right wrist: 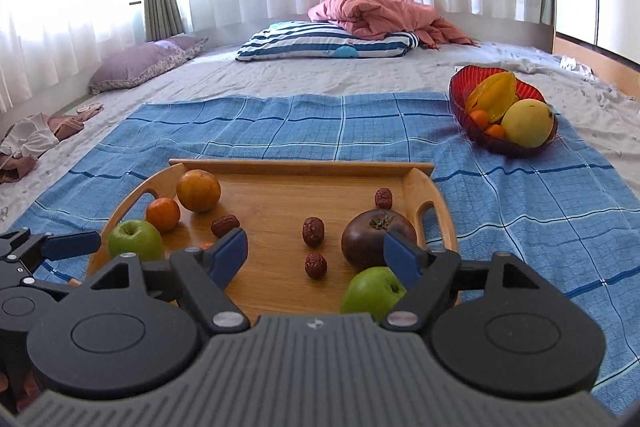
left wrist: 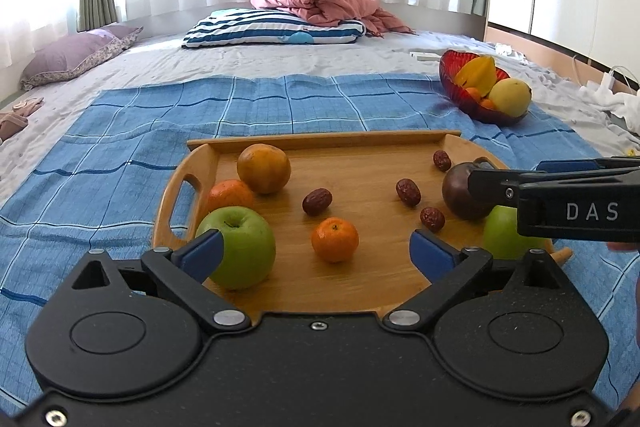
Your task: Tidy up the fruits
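Note:
A wooden tray (left wrist: 320, 139) lies on a blue checked cloth. It carries a green apple (left wrist: 240, 247), a small mandarin (left wrist: 335, 239), an orange (left wrist: 264, 169), a second mandarin (left wrist: 230, 195), several dried dates, a dark round fruit (left wrist: 460, 191) and another green apple (left wrist: 500, 233). My left gripper (left wrist: 316, 243) is open above the tray's near edge, with nothing between its pads. My right gripper (right wrist: 314, 241) is open too, hovering over the tray's right side near the dark fruit (right wrist: 378, 237) and the second apple (right wrist: 372, 291). It holds nothing.
A red glass bowl (right wrist: 460, 87) with a starfruit, a yellow fruit and small mandarins stands on the cloth at the far right. Pillows and a pink blanket lie further back on the bed. Bare blue cloth (left wrist: 280, 99) stretches beyond the tray.

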